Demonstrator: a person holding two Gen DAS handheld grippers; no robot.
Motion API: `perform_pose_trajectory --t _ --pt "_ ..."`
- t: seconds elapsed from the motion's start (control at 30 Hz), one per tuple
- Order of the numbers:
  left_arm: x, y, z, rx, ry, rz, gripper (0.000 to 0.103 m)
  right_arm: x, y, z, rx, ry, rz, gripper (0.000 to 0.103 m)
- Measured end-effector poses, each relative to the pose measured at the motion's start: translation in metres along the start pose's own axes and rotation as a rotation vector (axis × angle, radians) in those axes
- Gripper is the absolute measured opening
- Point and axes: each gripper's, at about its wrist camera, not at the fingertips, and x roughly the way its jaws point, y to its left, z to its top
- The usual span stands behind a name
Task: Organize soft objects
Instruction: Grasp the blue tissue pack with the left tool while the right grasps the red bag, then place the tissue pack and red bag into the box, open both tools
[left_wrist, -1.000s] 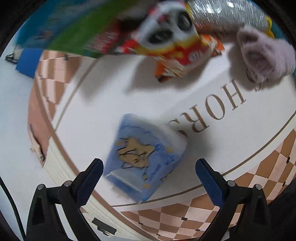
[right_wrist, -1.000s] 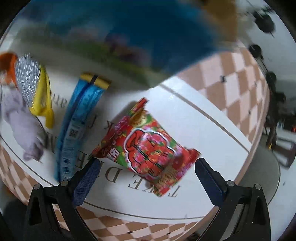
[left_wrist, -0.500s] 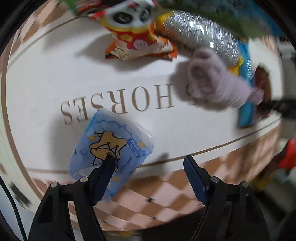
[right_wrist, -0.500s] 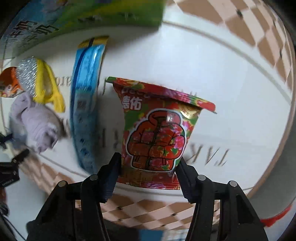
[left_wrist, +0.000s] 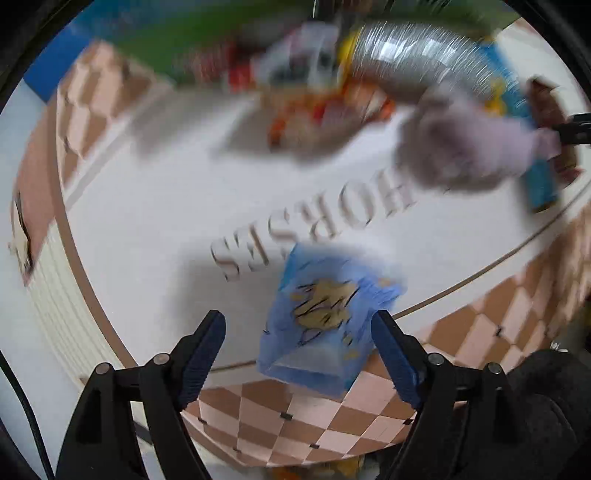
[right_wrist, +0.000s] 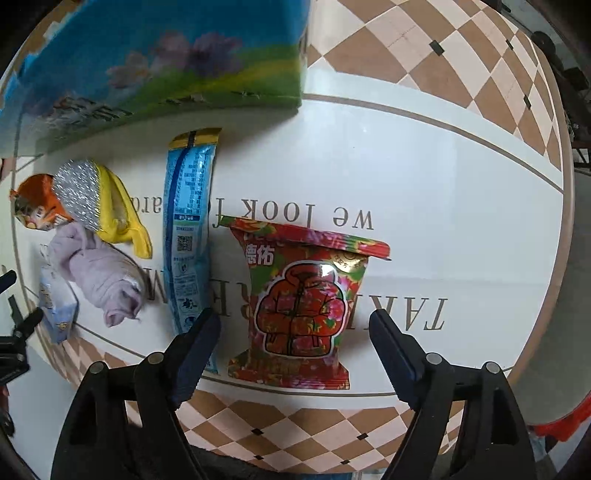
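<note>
Two let-gos to finish cleanly, one per hand.

Round white worktop (right_wrist: 424, 166) first: keep every pack inside the brown ring line, not out on the checkered border. Big blue-green box (right_wrist: 155, 74) at the far side: leave alone, use as the back line of the row.

Right gripper (right_wrist: 293, 319) pointing steeply down, jaws apart and just now opening. Red pack (right_wrist: 303, 299) lying flat between them with a gap at either pad, so judged released. Lift straight up before swinging away, so as not to drag the pack's near edge, already at the ring line.

Long blue pack (right_wrist: 190, 229) just beside it on the left, roughly parallel. Avoid clipping it with the left-hand finger, hanging over its near end.

Lilac cloth (right_wrist: 99, 273) further along, touching a yellow-and-silver scrubber (right_wrist: 96, 206). Likely next picks, judging by the untidy heap.

Left gripper (left_wrist: 298, 325), view badly blurred: jaws apart too, just now opening. Small blue pack (left_wrist: 325, 317) between them, nearer the right-hand pad and possibly touching it, well clear of the other. Sitting at the worktop's near edge, across the ring line and partly over the border. Risk of catching on that pad and tipping off. Open wider, rise plumb, then check for steadiness before leaving.
</note>
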Motion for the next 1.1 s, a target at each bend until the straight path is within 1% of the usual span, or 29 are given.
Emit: perform_pose_trajectory --t 0.1,0.13,0.23,0.27,0.3,0.37,0.43,0.5,0.53,0.57,0.6,0.63,0.67,0.7,0.73,0.77,0.87,0.9,1.0,1.1 --pt "0.018 -0.011 -0.003 0.047 0.019 0.004 0.081 0.012 0.002 -0.003 -0.004 0.007 0.008 0.085" --pt "0.021 -0.014 -0.004 0.051 0.017 0.002 0.081 0.018 0.011 -0.003 -0.004 0.011 0.01 0.085" --pt "0.024 -0.02 -0.004 0.028 0.025 -0.058 0.081 0.025 0.015 -0.007 -0.002 0.023 0.012 0.085" --pt "0.025 -0.023 -0.005 0.012 0.026 -0.09 0.081 0.027 0.015 -0.008 -0.002 0.031 0.008 0.085" --pt "0.026 -0.025 -0.005 0.002 0.027 -0.102 0.081 0.03 0.015 -0.008 -0.002 0.036 0.007 0.085" --pt "0.031 -0.036 -0.008 -0.014 0.031 -0.097 0.08 0.032 0.013 -0.007 0.007 0.045 0.014 0.085" --pt "0.033 -0.047 -0.011 -0.008 0.03 -0.093 0.08 0.038 0.009 -0.004 0.024 0.054 0.027 0.085" --pt "0.032 -0.058 -0.015 -0.004 0.013 -0.079 0.075 0.054 0.015 -0.001 0.045 0.057 0.039 0.085" --pt "0.029 -0.062 -0.017 -0.008 0.003 -0.074 0.066 0.066 0.022 -0.001 0.056 0.061 0.045 0.085" --pt "0.027 -0.064 -0.019 -0.016 -0.003 -0.076 0.051 0.067 0.021 0.0 0.071 0.065 0.054 0.085" --pt "0.026 -0.071 -0.022 -0.028 -0.009 -0.082 0.042 0.078 0.018 -0.005 0.085 0.065 0.065 0.084" --pt "0.023 -0.074 -0.024 -0.041 -0.012 -0.101 0.032 0.079 0.016 -0.005 0.102 0.063 0.078 0.084" --pt "0.021 -0.077 -0.026 -0.052 -0.018 -0.107 0.027 0.081 0.014 -0.005 0.119 0.06 0.089 0.08" --pt "0.018 -0.076 -0.027 -0.065 -0.025 -0.108 0.026 0.082 0.012 -0.006 0.13 0.056 0.084 0.072" --pt "0.016 -0.078 -0.029 -0.081 -0.04 -0.102 0.023 0.08 0.01 -0.006 0.138 0.045 0.061 0.066" --pt "0.014 -0.08 -0.029 -0.09 -0.05 -0.103 0.022 0.078 0.008 -0.006 0.144 0.035 0.032 0.053" --pt "0.004 -0.086 -0.028 -0.13 -0.082 -0.115 0.019 0.074 0.003 -0.008 0.161 0.025 0.063 0.05" --pt "-0.002 -0.074 -0.026 -0.144 -0.092 -0.124 0.018 0.073 0.002 -0.009 0.165 0.017 0.065 0.049" --pt "-0.034 -0.075 -0.025 -0.185 -0.141 -0.17 0.017 0.065 0.003 -0.02 0.167 -0.014 0.082 0.048" --pt "-0.075 -0.071 -0.028 -0.209 -0.21 -0.221 0.017 0.034 0.005 -0.033 0.144 -0.069 0.13 0.048"
